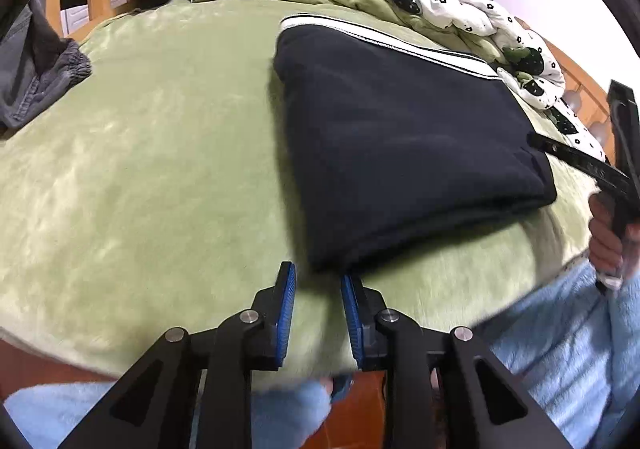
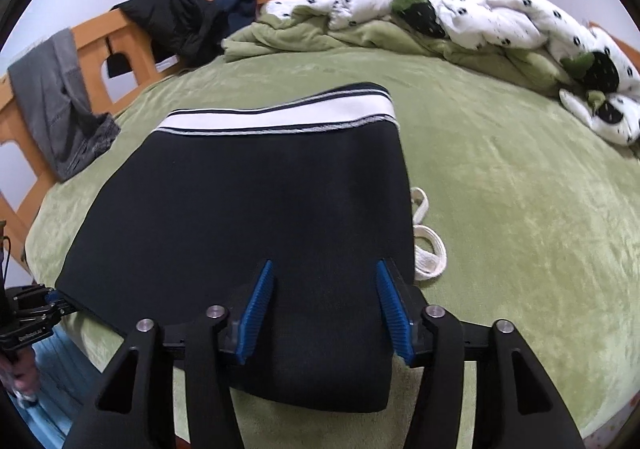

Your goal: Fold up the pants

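Note:
The folded black pants [image 1: 400,137] with a white striped waistband [image 2: 280,117] lie flat on the green blanket [image 1: 140,169]. In the left wrist view my left gripper [image 1: 317,275] sits just short of their near corner, its blue pads a narrow gap apart with only blanket between them. My right gripper [image 2: 324,265] hovers over the pants' [image 2: 240,209] near edge, jaws wide apart, with fabric showing below and between the pads. One right gripper finger [image 1: 560,151] reaches onto the pants' right corner. A white drawstring [image 2: 428,249] sticks out on the right.
A crumpled white and green quilt [image 2: 480,25] is heaped along the far side. Grey trousers [image 2: 60,105] and a dark jacket [image 2: 176,17] hang on the wooden bed rail [image 2: 132,41]. A hand [image 1: 604,241] and light blue sleeves [image 1: 560,329] are at the bed's near edge.

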### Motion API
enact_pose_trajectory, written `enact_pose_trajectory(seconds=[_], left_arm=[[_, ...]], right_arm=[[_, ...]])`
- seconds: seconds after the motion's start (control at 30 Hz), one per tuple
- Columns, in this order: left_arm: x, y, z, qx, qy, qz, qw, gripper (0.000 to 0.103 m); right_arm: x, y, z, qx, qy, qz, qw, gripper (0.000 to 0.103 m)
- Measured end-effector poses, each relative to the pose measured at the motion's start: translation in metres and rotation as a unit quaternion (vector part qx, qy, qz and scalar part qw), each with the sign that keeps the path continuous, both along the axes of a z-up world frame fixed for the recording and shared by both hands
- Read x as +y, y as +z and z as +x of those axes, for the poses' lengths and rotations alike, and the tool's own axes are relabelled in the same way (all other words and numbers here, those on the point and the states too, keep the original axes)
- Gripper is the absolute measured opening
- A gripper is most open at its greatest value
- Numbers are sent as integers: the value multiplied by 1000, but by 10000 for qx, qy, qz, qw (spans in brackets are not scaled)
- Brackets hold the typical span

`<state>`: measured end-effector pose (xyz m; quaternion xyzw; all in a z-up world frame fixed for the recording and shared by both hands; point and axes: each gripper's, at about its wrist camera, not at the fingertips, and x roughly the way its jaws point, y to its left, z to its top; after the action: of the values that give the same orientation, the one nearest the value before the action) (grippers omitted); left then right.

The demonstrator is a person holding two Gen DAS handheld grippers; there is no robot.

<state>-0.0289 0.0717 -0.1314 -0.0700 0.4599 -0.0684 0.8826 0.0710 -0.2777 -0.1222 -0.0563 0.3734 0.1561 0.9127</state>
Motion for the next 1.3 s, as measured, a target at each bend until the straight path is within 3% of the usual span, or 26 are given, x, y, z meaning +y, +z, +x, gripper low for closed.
enact_pose_trajectory(seconds=[0.03, 0.1, 0.2, 0.3, 0.4, 0.5, 0.57, 0.7, 0.77, 0.9, 1.03, 1.07, 1.17, 1.3], left_arm=[[6, 7, -5, -12, 57, 44, 10000, 23], [19, 25, -6, -191, 298, 27, 9994, 42], [23, 54, 12, -586, 357, -93, 9976, 59], [16, 82, 63, -891, 342, -113, 9954, 60], [-1, 98, 122, -1081, 179, -304, 9935, 61], [-11, 92, 179, -1003, -62, -844, 9914, 61], [-16, 79, 207, -884, -84, -1001, 9910, 61], [-33, 31, 246, -478, -15, -504, 9976, 60], [-37, 18, 249, -479, -16, -401, 9980, 60], [-28, 21, 241, -448, 52, -558, 9974, 60], [-32, 21, 219, -216, -60, 75, 9997, 65], [-29, 22, 214, -176, -80, 68, 9998, 68], [-24, 24, 183, -130, -90, -54, 9999, 69], [-27, 17, 143, -15, -108, 67, 9999, 70]], right_arm=[[0, 2, 0, -31, 62, -25, 10000, 54], [-2, 10, 2, -135, 164, -30, 9998, 54], [-6, 30, 10, -450, 58, 95, 9989, 57], [-3, 52, 33, -712, -117, 347, 9968, 59], [17, 65, 61, -721, 23, 250, 9971, 59], [38, 67, 86, -714, 264, 53, 9971, 53], [45, 61, 100, -640, 430, 53, 9970, 48], [44, 20, 141, -148, 429, 168, 9988, 46], [41, 0, 154, -59, 347, 19, 9994, 45], [49, 1, 152, -162, 499, -350, 9980, 43], [47, 2, 140, -288, 482, -437, 9975, 42], [43, 4, 136, -261, 453, -428, 9977, 41], [28, 12, 110, -242, 353, -308, 9986, 41], [24, 1, 71, -112, 384, -395, 9984, 41]])
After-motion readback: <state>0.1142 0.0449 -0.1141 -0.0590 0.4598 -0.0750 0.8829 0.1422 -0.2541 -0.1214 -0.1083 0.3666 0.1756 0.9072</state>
